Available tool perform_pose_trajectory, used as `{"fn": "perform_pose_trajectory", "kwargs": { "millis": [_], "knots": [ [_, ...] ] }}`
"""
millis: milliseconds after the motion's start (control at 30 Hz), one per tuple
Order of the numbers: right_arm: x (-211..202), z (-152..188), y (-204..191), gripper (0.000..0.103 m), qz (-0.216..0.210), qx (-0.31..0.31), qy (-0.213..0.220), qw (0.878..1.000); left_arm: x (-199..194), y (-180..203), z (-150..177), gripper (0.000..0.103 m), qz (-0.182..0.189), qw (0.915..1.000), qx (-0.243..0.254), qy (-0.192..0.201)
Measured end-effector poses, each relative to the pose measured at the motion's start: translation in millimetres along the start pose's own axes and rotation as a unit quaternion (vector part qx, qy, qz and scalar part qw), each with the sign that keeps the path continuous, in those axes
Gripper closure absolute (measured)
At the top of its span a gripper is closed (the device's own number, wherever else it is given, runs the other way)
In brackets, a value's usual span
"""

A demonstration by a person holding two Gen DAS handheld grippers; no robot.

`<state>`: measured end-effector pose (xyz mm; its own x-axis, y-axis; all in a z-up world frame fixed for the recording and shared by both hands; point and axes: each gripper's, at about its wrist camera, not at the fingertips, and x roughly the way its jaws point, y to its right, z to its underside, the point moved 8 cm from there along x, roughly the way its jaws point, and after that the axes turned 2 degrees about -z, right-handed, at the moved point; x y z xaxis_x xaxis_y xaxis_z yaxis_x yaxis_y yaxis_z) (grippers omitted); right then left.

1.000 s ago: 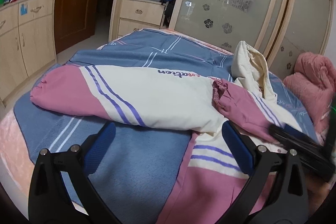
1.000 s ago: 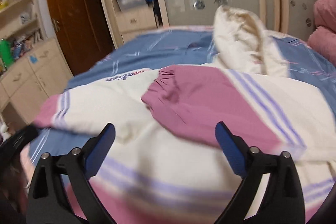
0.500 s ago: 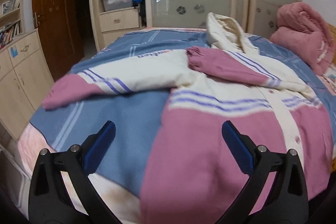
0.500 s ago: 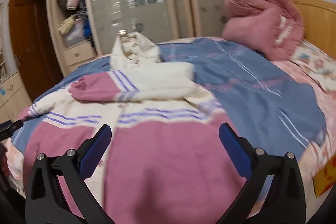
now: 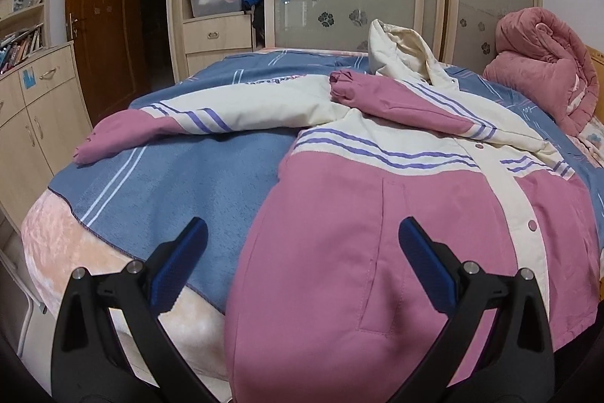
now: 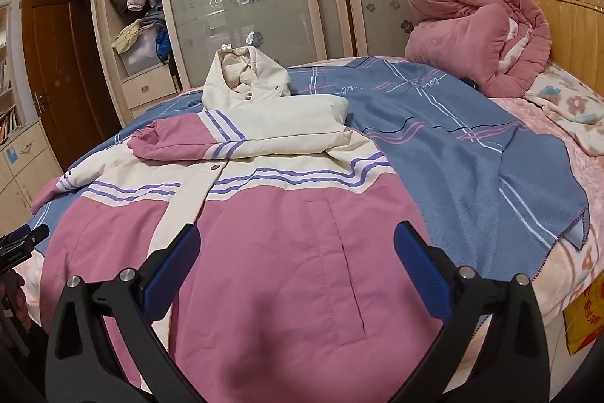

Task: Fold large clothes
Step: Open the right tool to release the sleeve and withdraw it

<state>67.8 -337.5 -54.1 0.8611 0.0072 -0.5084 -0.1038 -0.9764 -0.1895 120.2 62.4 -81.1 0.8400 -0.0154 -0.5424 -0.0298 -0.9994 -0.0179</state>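
Both grippers, left (image 5: pixel 302 259) and right (image 6: pixel 296 265), have pulled back to the jacket's (image 5: pixel 396 233) hem, jaws spread and empty. One sleeve (image 6: pixel 241 135) now lies folded across the chest, centre frame; the other sleeve (image 5: pixel 181 119), upper left, probably comes next.

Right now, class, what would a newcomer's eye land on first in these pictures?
The big pink and cream jacket spread across the bed, one sleeve folded over its chest, the other sleeve stretched out sideways. Then the rolled pink quilt by the headboard.
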Motion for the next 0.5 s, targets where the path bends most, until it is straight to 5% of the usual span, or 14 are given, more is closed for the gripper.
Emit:
{"fn": "perform_pose_trajectory", "kwargs": {
  "millis": [500],
  "knots": [
    [3.0, 2.8, -1.3, 0.001, 0.006, -0.011, -0.006, 1.000, 7.1, 3.4, -0.5, 0.002, 0.008, 0.9999, -0.003, -0.006]
  ]
}}
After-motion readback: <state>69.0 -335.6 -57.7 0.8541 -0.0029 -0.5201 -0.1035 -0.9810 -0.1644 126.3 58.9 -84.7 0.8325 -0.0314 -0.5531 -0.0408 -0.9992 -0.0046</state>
